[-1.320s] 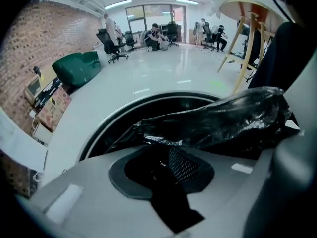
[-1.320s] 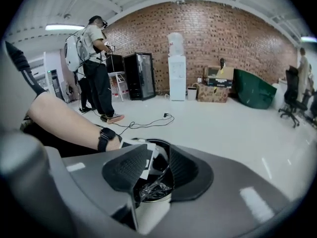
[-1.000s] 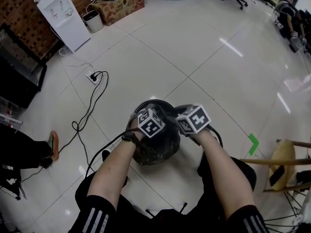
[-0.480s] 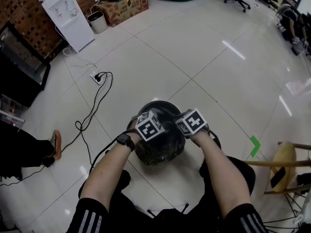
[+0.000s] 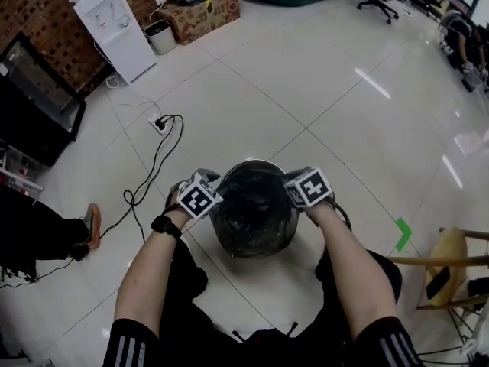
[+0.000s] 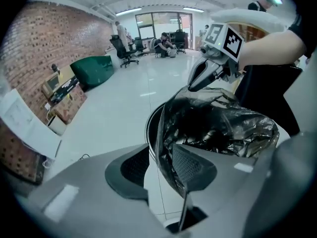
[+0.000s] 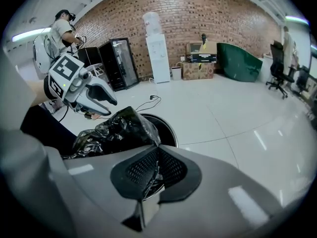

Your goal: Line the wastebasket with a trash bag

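1. On floor (image 5: pixel 344 113): trash bag (image 5: pixel 252 209) sits bunched in wastebasket (image 5: pixel 252 162) mouth.
2. At 3 o'clock, right gripper (image 7: pixel 156 170) clamps film.
3. At 9 o'clock, left gripper (image 6: pixel 158 167) jaws just opening, hem loose between; re-pinch, stretch over rim.

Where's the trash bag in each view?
Head view: trash bag at centre, bunched in the mouth of the wastebasket.
Left gripper view: centre-right, crumpled, with one edge hanging down toward lower centre.
Right gripper view: left of centre, with one edge running down to lower centre.
Shared landmark: the wastebasket's round rim, right beside the bag in all three.
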Demonstrator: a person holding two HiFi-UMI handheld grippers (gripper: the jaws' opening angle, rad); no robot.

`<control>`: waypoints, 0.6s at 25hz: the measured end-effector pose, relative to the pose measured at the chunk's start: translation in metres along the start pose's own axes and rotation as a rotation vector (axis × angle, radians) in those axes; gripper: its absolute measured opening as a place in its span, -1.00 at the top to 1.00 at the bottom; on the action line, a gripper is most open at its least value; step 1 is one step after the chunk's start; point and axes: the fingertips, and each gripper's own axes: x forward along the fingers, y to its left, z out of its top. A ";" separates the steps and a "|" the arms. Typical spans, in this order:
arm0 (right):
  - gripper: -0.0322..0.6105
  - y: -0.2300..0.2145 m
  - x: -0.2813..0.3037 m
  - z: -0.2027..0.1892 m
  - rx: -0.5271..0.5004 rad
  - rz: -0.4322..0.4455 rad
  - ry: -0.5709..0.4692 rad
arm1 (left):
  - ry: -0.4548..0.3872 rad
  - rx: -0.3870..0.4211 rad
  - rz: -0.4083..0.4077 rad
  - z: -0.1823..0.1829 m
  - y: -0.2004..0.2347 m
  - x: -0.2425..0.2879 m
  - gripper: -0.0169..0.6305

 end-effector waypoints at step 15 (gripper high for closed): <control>0.88 -0.055 0.040 0.007 0.025 -0.120 -0.047 | -0.025 -0.108 0.090 -0.013 0.059 0.058 0.95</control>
